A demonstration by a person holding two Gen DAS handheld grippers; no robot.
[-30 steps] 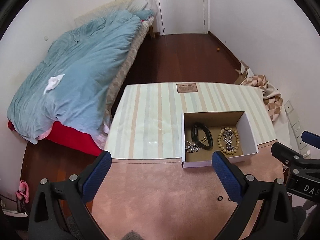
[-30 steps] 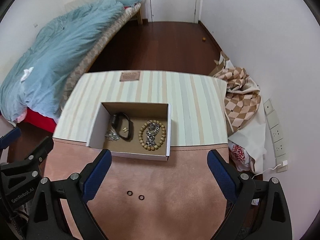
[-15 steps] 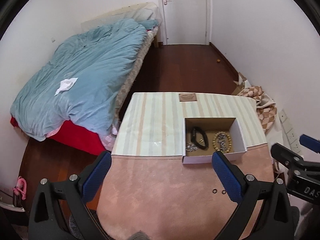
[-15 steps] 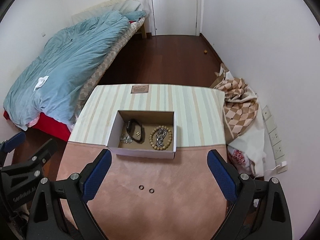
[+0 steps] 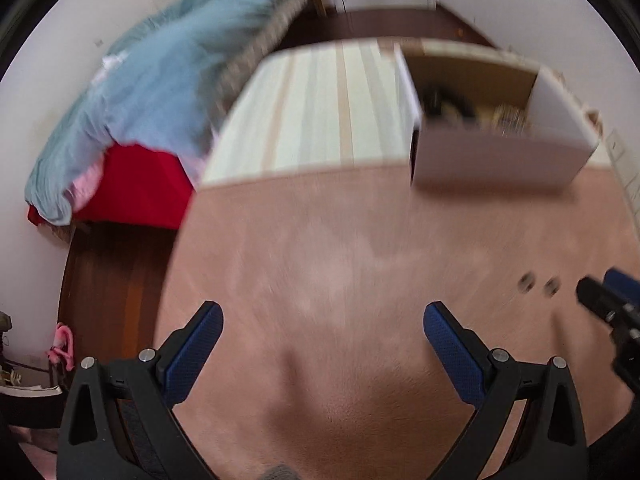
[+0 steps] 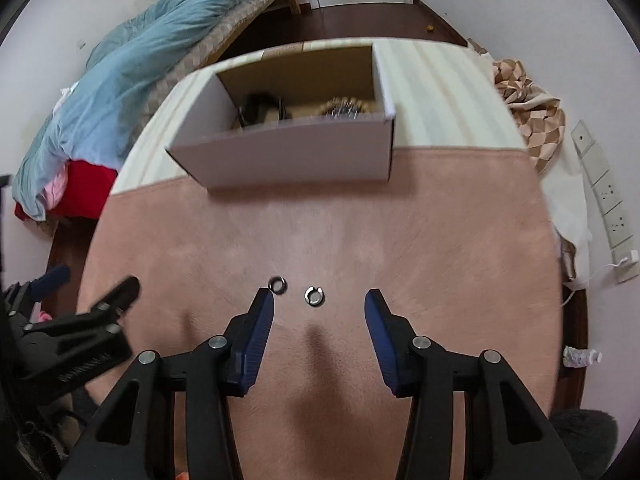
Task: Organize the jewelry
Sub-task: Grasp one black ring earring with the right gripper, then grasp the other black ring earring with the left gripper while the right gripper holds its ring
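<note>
Two small metal rings lie on the pink cloth: one [image 6: 314, 296] between my right gripper's [image 6: 319, 303] open fingertips, the other [image 6: 277, 284] just beyond its left fingertip. They show blurred in the left wrist view [image 5: 539, 283]. The white cardboard box [image 6: 292, 156] stands behind them, holding a black band [image 6: 260, 106], a bead bracelet [image 6: 346, 107] and chains. My left gripper [image 5: 323, 316] is open and empty, low over bare cloth left of the rings. It also shows in the right wrist view [image 6: 80, 292].
The table carries a pink cloth [image 6: 320, 232] in front and a striped cloth [image 6: 440, 96] behind. A bed with a blue duvet [image 6: 132, 72] stands left. Checked fabric [image 6: 532, 108] and wall sockets [image 6: 608, 196] lie right.
Both grippers have dropped low and forward toward the table. The right gripper now straddles one ring. The left view is blurred by motion.
</note>
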